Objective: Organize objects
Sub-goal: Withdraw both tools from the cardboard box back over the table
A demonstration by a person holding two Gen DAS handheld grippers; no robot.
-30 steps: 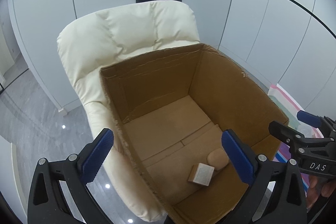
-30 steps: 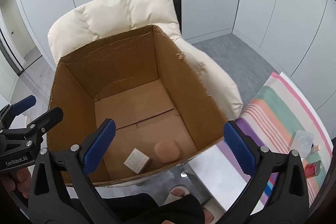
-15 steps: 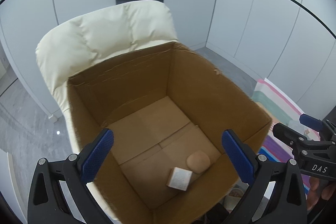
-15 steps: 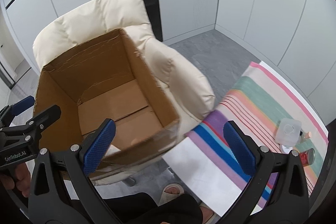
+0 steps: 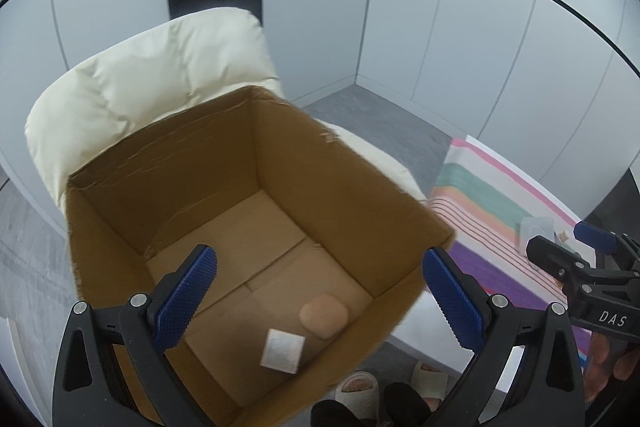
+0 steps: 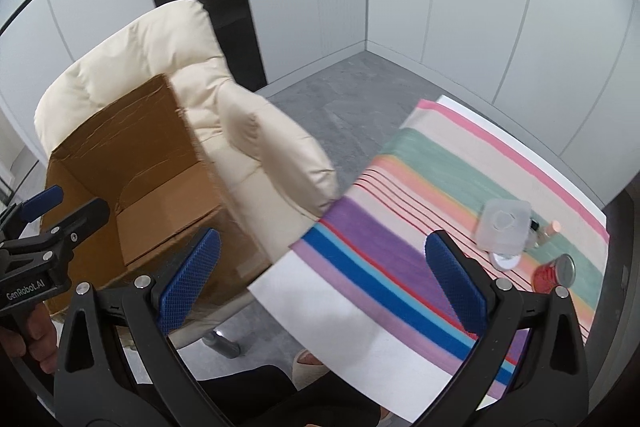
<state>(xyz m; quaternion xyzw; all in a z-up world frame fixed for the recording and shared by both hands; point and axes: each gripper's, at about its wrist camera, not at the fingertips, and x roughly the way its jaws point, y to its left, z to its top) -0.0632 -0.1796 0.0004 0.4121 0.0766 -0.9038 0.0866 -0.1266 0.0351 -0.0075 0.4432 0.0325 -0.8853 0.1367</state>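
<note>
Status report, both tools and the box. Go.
Left tool open, empty, over cardboard box. Right tool open, empty, over striped cloth. Round pad and small white packet in box. Nothing blocking.

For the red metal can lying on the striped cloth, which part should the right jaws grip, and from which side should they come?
Probably the red metal can is best gripped across its round body, coming from above. It lies on its side on the striped cloth, its silver end towards the camera, so only the curved wall offers two opposite faces. The right gripper is open and empty. A clear plastic container sits close beside it.
</note>
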